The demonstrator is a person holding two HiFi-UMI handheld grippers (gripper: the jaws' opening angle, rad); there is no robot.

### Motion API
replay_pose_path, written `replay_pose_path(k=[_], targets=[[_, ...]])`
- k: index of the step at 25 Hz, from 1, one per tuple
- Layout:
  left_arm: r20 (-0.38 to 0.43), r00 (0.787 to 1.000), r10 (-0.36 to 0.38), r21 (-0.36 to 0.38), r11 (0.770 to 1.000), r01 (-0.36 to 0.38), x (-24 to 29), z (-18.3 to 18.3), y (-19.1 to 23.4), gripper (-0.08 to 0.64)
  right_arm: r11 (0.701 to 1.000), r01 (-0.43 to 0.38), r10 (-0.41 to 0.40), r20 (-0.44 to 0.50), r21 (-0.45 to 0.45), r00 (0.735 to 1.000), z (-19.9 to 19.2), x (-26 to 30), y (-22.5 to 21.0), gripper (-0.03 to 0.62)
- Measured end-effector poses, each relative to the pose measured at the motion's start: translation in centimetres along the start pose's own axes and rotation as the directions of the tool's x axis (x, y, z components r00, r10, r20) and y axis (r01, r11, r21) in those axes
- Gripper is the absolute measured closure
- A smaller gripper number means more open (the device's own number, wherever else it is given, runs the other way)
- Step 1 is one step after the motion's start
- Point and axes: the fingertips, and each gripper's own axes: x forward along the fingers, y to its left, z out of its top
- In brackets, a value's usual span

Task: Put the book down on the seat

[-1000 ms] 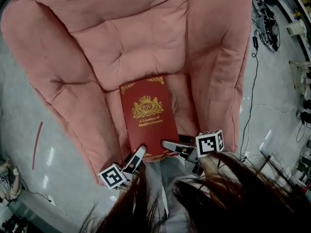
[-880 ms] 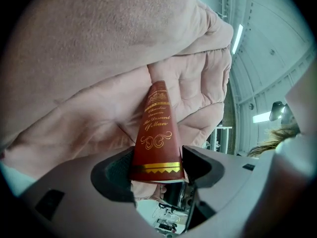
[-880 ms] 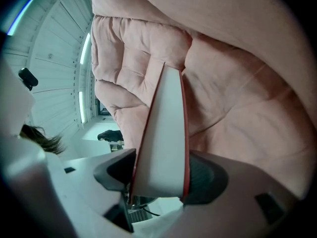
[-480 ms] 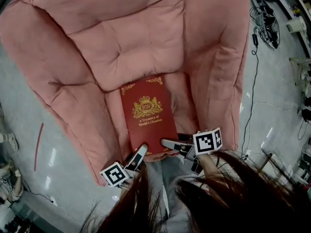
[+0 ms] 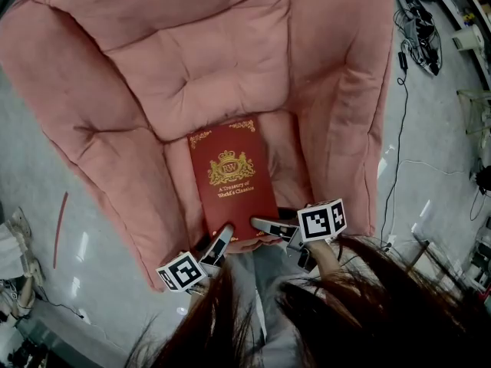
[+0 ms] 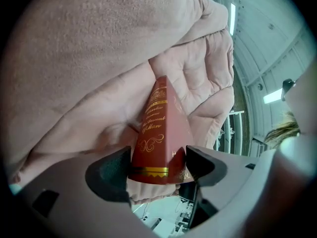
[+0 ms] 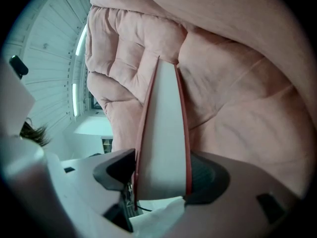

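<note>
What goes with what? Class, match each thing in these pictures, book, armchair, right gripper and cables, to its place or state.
1 red gold-printed hardcover book
2 pink padded fabric armchair
3 right gripper
4 black cables

a shut on the page edge
b loose on the grey floor, far right
c front cover facing up
d surrounds the book

Pairs: 1c, 2d, 3a, 4b

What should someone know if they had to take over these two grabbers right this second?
Left gripper: its jaws have just been opening. The spine end of the book sits between them and does not look squeezed.
Right gripper: shut on the book's page edge, one side on each cover.
Book: cover up on the seat of the pink armchair, near end at the front edge.
Done: the book appears to rest on the seat.
Left: open the right gripper and draw both back.
</note>
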Motion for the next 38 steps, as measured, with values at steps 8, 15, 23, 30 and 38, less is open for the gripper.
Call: replay_pose_path(k=[8, 15, 23, 30, 38], targets=[[-0.046, 0.995, 0.084, 0.106, 0.991, -0.079, 1.0, -0.4, 1.0, 0.224, 0.991, 0.095, -0.097, -0.024, -0.096, 0.995, 0.3, 0.3, -1.5, 0.278], [-0.067, 0.994, 0.091, 0.105, 0.991, -0.084, 1.5, -0.6, 1.5, 0.225, 0.987, 0.127, -0.13, -0.019, -0.101, 0.991, 0.3, 0.4, -2.3, 0.268], [-0.076, 0.991, 0.107, 0.109, 0.989, -0.098, 1.6, -0.6, 2.0, 0.224, 0.98, 0.175, -0.175, 0.007, -0.092, 0.985, 0.3, 0.4, -3.2, 0.251], [-0.055, 0.995, 0.088, 0.048, 0.995, -0.085, 1.1, -0.4, 2.2, 0.225, 0.971, 0.22, -0.22, 0.02, -0.089, 0.975, 0.2, 0.2, -3.9, 0.238], [-0.044, 0.995, 0.087, 0.034, 0.996, -0.086, 0.1, -0.6, 2.2, 0.225, 0.958, 0.277, -0.275, 0.041, -0.079, 0.961, 0.2, 0.3, -4.8, 0.225]])
